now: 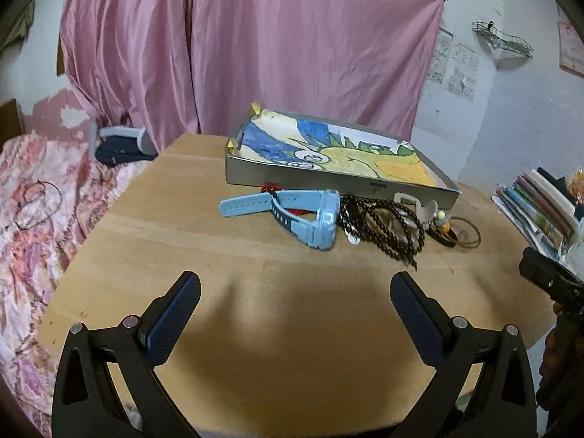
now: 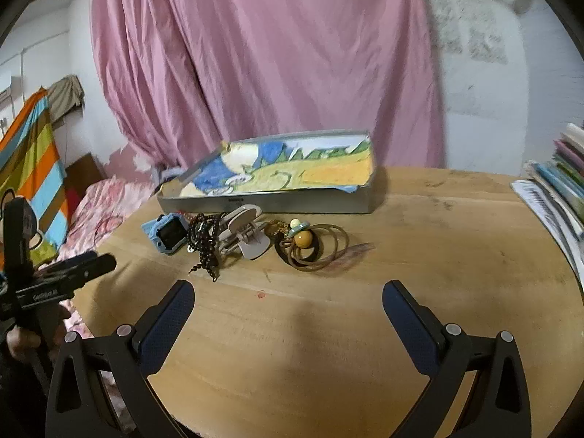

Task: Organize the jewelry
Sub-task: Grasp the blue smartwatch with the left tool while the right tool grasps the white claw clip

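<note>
A grey tray (image 1: 292, 179) (image 2: 292, 204) lined with a coloured drawing sits at the back of the wooden table. In front of it lie a light blue watch (image 1: 310, 219) (image 2: 166, 233), a dark bead string (image 1: 383, 226) (image 2: 204, 241), a beige hair claw (image 2: 244, 233) (image 1: 419, 206) and brown hair ties with an amber bead (image 2: 310, 244) (image 1: 452, 230). My left gripper (image 1: 295, 281) is open, nearer than the watch, holding nothing. My right gripper (image 2: 288, 290) is open too, nearer than the hair ties, with nothing between its fingers.
A stack of books (image 1: 540, 204) (image 2: 558, 189) stands at the table's right edge. A bed with a pink flowered cover (image 1: 33, 211) lies left of the table. A pink curtain (image 1: 255, 36) hangs behind. The other gripper shows at each view's edge (image 1: 551, 284) (image 2: 54, 281).
</note>
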The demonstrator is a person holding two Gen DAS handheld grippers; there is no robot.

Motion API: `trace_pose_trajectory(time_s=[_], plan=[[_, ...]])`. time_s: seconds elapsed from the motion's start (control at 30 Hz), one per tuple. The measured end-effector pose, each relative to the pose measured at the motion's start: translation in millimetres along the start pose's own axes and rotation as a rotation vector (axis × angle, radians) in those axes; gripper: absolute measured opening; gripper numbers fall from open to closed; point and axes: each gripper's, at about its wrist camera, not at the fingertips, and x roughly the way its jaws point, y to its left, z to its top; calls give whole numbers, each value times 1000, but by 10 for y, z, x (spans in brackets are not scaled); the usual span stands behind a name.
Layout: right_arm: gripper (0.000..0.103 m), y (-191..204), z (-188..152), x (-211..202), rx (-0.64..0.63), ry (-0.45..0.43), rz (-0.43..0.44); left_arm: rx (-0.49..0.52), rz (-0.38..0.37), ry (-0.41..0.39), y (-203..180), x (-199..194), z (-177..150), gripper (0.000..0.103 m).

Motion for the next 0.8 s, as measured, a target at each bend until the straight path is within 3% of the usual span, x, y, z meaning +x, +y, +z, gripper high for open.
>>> trace_pose_trajectory(time_s=[0.17,0.23,0.33,0.4,0.53,0.6,0.7,0.8], plan=[[102,-66,171,136,17,51,72,29,-41,-2,18,70,203,100],[96,-50,217,167,8,55,87,59,-50,-4,-9,92,283,97],[74,-31,316,289,37,83,130,103,-55,-6,-58,157,358,89],[60,-32,385,396,82,105,166,128,-63,0,-93,216,400,72],[50,14,465,546,159,106,162,172,-87,15,-169,354,461,53],[38,72,487,630,184,111,143,188,-102,26,-196,415,485,44],[38,167,484,760,206,125,98,214,-97,50,-229,511,534,35],[34,215,497,854,209,130,70,220,-96,72,-243,592,570,33]])
